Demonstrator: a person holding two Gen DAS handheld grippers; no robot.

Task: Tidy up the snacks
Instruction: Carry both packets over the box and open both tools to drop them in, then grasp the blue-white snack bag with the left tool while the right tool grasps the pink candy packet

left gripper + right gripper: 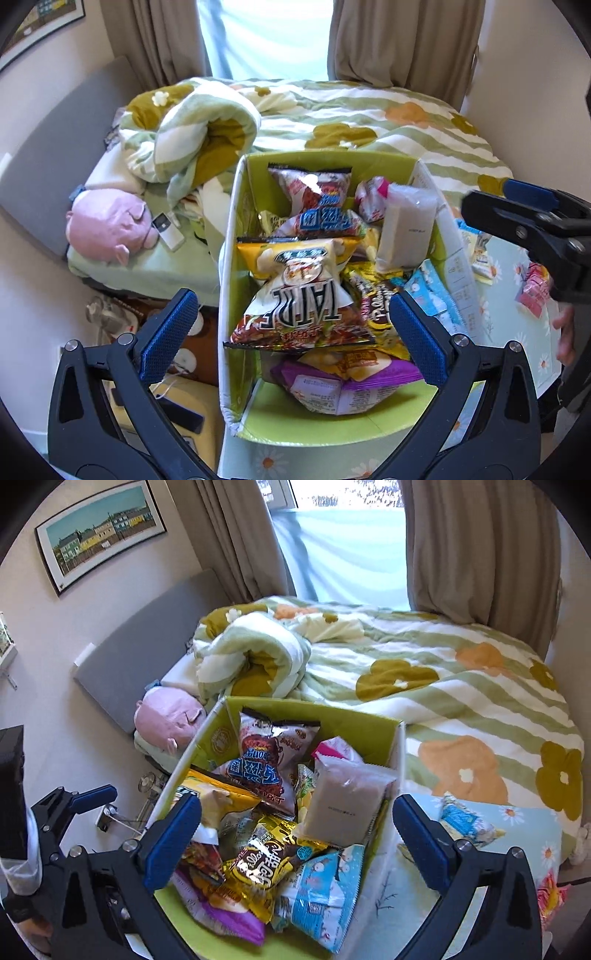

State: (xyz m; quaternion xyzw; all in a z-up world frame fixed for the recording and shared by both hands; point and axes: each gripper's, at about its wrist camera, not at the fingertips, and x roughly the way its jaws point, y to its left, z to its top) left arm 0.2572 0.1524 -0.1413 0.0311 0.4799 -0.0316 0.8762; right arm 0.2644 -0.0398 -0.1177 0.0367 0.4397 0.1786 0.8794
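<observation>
Green box [236,206] packed w/ snack bags [303,291]. Both grippers, left [293,339] & right [297,840], released, empty. Bags look light, crinkly, slippery; pinch a sealed edge.

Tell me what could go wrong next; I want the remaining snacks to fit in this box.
The green box is heaped: the TATP chip bag lies on top and might slide out. The blue packet leans on the wall and could tip over. Snacks on the table may not fit.

Bed w/ floral striped duvet [443,686] sat behind; pink pig plush [168,720] lay by gray headboard [140,642]. Beige curtains [476,546] framed window; framed pic [99,531] hung on wall.
</observation>
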